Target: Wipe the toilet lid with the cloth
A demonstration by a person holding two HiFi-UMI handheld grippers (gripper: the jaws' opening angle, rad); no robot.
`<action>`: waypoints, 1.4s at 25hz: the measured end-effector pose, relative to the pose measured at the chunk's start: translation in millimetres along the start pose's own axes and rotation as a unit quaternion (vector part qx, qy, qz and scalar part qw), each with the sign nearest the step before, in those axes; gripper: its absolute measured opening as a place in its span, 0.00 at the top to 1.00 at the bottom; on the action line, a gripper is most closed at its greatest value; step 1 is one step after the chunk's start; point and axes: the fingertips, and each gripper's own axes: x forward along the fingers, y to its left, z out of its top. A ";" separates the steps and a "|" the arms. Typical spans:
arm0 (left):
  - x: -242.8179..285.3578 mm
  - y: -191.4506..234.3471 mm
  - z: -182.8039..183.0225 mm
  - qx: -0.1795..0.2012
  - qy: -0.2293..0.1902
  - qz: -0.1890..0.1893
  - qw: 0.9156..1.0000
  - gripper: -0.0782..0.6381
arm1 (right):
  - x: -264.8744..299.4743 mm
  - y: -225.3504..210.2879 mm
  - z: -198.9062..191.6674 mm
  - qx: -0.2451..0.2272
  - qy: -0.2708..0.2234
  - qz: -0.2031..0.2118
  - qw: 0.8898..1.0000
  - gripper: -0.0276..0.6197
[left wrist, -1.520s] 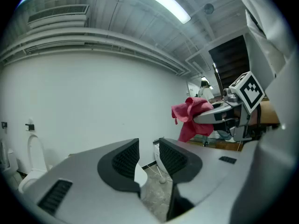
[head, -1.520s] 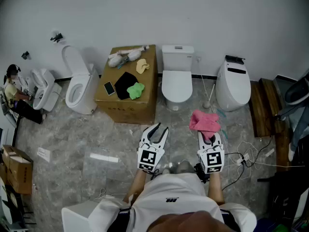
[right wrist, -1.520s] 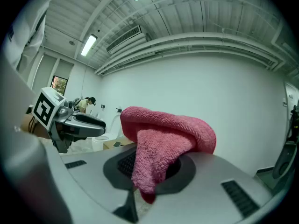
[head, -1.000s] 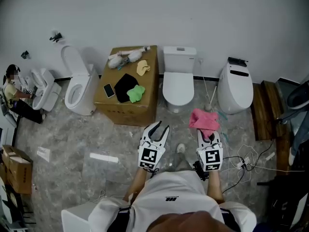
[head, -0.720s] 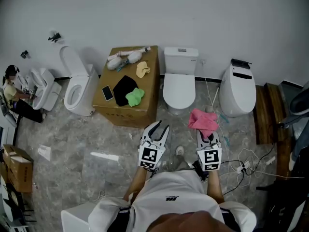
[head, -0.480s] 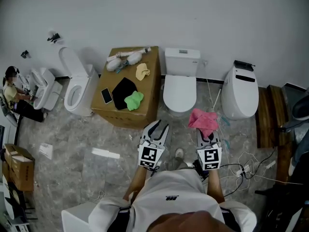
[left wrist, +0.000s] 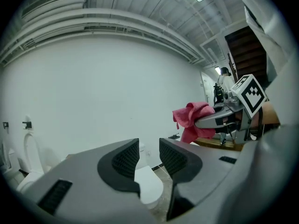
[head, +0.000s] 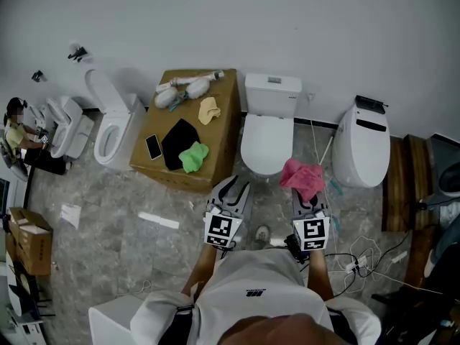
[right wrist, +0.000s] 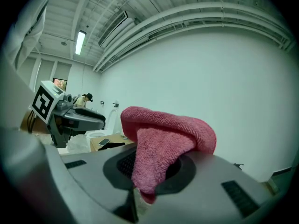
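A white toilet with its lid (head: 265, 141) closed stands against the wall ahead of me, also low between the jaws in the left gripper view as a white toilet (left wrist: 148, 186). My right gripper (head: 306, 198) is shut on a pink cloth (head: 302, 177), which bunches up over its jaws (right wrist: 161, 143). The cloth hangs in the air just right of the toilet's front. My left gripper (head: 230, 194) is open and holds nothing, its jaws a small gap apart (left wrist: 148, 158). It points toward the toilet's left front.
A cardboard box (head: 213, 157) left of the toilet carries a green cloth (head: 191, 157), a black cloth, a phone and a yellow cloth. An open toilet (head: 115, 124) stands further left, a rounded toilet (head: 365, 149) at the right. Cables (head: 356, 257) lie on the floor.
The whole view has shifted: the toilet and box have come nearer and lower in the head view as the person steps forward. Both grippers keep their pose, cloth still held.
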 end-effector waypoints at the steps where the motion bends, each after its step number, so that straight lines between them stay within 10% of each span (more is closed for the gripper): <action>1: 7.6 1.5 0.5 0.000 0.002 0.002 1.000 0.69 | 5.7 -6.0 0.1 0.001 0.000 0.002 1.000 0.86; 35: 187.7 94.6 11.6 0.011 -0.007 -0.007 1.000 0.69 | 182.2 -100.4 21.8 0.016 -0.001 0.002 1.000 0.86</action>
